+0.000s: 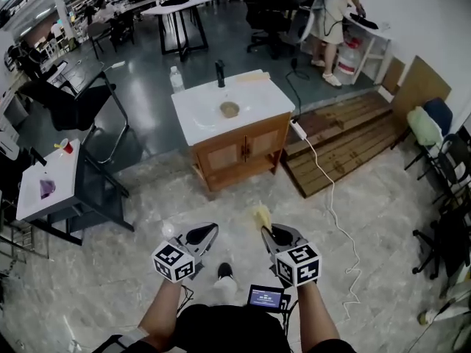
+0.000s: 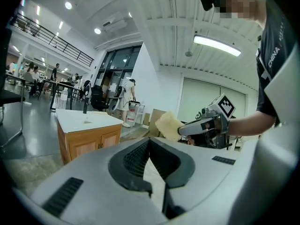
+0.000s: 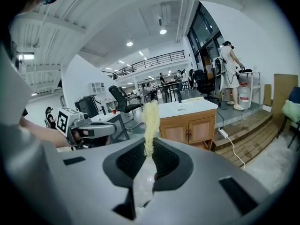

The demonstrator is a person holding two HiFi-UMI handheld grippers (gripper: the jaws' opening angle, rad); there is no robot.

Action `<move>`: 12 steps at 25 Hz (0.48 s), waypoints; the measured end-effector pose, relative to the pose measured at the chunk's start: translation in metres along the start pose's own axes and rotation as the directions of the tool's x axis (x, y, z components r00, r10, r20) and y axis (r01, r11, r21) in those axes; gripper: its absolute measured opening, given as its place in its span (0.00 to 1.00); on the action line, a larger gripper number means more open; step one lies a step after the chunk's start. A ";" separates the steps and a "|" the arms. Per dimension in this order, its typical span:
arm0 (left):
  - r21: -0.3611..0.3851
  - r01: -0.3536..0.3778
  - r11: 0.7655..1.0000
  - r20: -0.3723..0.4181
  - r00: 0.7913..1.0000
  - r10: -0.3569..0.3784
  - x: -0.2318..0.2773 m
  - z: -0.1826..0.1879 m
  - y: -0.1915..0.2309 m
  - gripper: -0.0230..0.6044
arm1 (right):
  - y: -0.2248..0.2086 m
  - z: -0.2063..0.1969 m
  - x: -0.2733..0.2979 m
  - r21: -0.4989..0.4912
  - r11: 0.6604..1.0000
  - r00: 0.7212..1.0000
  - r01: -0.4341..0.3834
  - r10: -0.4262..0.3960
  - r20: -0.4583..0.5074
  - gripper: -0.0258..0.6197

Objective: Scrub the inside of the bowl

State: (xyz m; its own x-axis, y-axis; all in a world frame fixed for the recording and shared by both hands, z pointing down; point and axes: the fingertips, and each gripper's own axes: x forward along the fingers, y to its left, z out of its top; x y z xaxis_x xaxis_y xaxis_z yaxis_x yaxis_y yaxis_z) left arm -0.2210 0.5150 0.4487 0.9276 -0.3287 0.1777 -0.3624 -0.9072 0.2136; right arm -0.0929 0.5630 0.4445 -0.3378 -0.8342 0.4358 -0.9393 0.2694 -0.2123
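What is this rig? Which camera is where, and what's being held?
No robot: a person holds a handheld two-jaw gripper in each hand. One picture comes from a head camera looking down; the others from cameras riding on each gripper. The right gripper pinches a yellow scrubbing sponge between its jaws; the left gripper is shut, empty. Ahead stands a wooden cabinet with a white sink top, holding a small brown bowl and a black tap.

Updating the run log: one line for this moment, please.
left claw: shut, empty | right claw: shut on yellow sponge | bowl: in sink ahead, untouched
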 end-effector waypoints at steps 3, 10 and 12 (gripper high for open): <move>-0.005 0.013 1.000 -0.003 1.000 -0.013 0.020 0.009 0.034 0.04 | -0.017 0.019 0.029 0.002 1.000 1.000 0.016 -0.016 -0.009 0.10; -0.060 0.035 0.998 0.028 0.999 -0.033 0.050 0.033 0.109 0.04 | -0.038 0.058 0.090 -0.003 0.999 0.998 0.051 -0.051 -0.025 0.10; -0.091 0.043 0.995 0.052 0.998 -0.039 0.058 0.042 0.124 0.04 | -0.043 0.066 0.101 -0.004 0.998 0.998 0.059 -0.059 -0.030 0.10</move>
State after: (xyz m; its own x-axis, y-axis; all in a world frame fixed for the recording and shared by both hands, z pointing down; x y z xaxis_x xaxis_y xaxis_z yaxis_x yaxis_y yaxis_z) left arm -0.2087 0.3726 0.4454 0.9444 -0.3064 0.1190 -0.3285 -0.8931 0.3074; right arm -0.0833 0.4353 0.4403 -0.2836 -0.8339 0.4734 -0.9578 0.2220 -0.1827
